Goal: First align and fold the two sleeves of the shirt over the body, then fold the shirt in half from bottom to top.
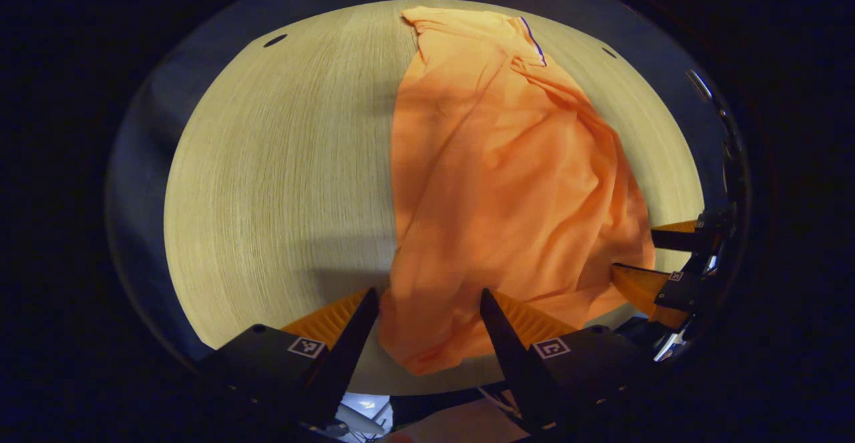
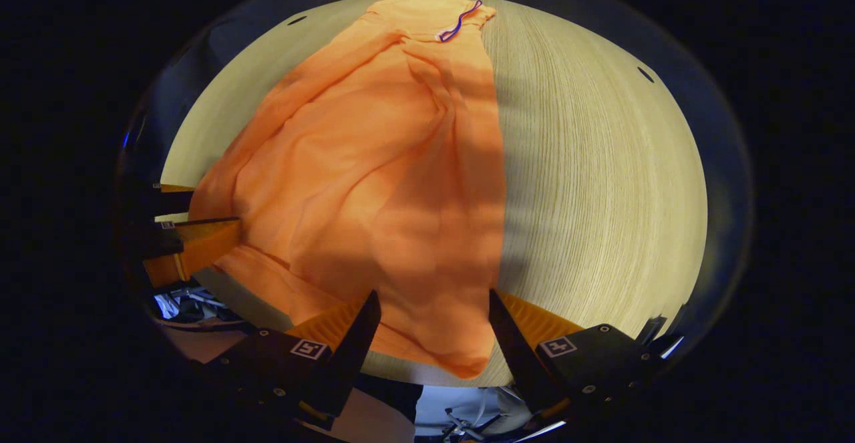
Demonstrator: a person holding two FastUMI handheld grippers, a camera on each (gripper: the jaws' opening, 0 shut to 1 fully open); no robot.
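Observation:
An orange shirt (image 1: pixel 507 182) lies lengthwise on the light wood table (image 1: pixel 280 176), folded into a narrow, rumpled strip. Its collar with purple trim (image 1: pixel 532 39) is at the far end. My left gripper (image 1: pixel 427 292) is open, its fingers standing either side of the near hem corner at the table's front edge. In the right gripper view the shirt (image 2: pixel 374 182) runs away from me, and my right gripper (image 2: pixel 433 292) is open astride the other hem corner. The right gripper (image 1: pixel 633 249) also shows at the shirt's right side, and the left gripper (image 2: pixel 217 208) at its left side.
Bare table top lies left of the shirt in the left gripper view and right of the shirt (image 2: pixel 601 182) in the right gripper view. Small dark holes (image 1: pixel 274 40) mark the far table corners. The table's front edge (image 1: pixel 374 379) runs just under my fingers, with clutter on the floor below.

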